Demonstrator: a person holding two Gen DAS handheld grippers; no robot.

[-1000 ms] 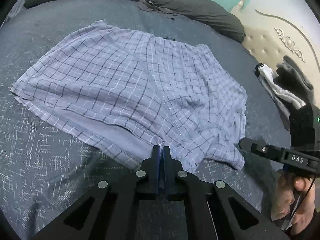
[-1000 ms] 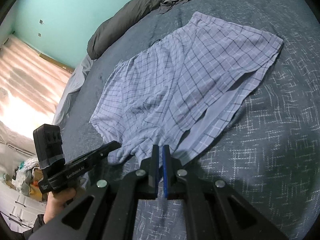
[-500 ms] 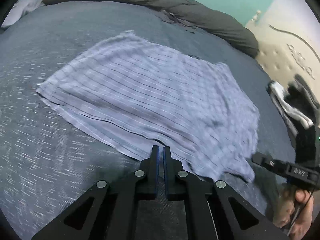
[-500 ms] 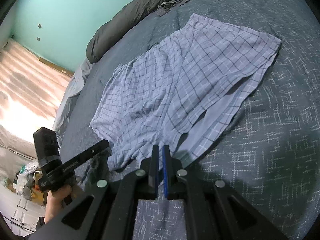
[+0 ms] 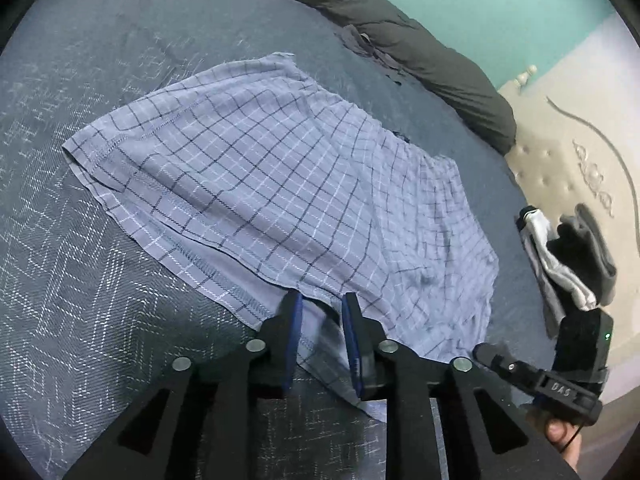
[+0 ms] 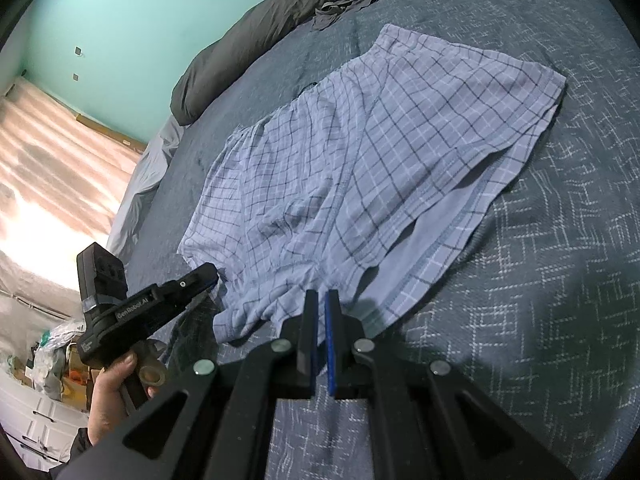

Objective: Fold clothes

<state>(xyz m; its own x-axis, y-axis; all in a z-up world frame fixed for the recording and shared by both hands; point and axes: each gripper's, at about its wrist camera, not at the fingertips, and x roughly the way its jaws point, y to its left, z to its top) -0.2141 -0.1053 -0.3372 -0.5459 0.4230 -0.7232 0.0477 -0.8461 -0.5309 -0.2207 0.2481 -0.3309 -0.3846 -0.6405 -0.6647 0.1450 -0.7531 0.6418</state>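
Plaid shorts (image 5: 280, 184) flat on bedspread (image 5: 80, 300)

Bed (image 5: 80, 340): dark blue cover with a pale broken-line pattern. Plaid shorts (image 5: 280, 200), light blue with dark and white checks, lie spread flat mid-bed. Beyond the shorts, along the far edge, a dark grey duvet (image 5: 420, 52) lies bunched in a long roll. Right of the shorts, near the bed's edge, small grey and white garments (image 5: 568, 264) lie piled.

Dim, sharp; fisheye-warped, dark corners
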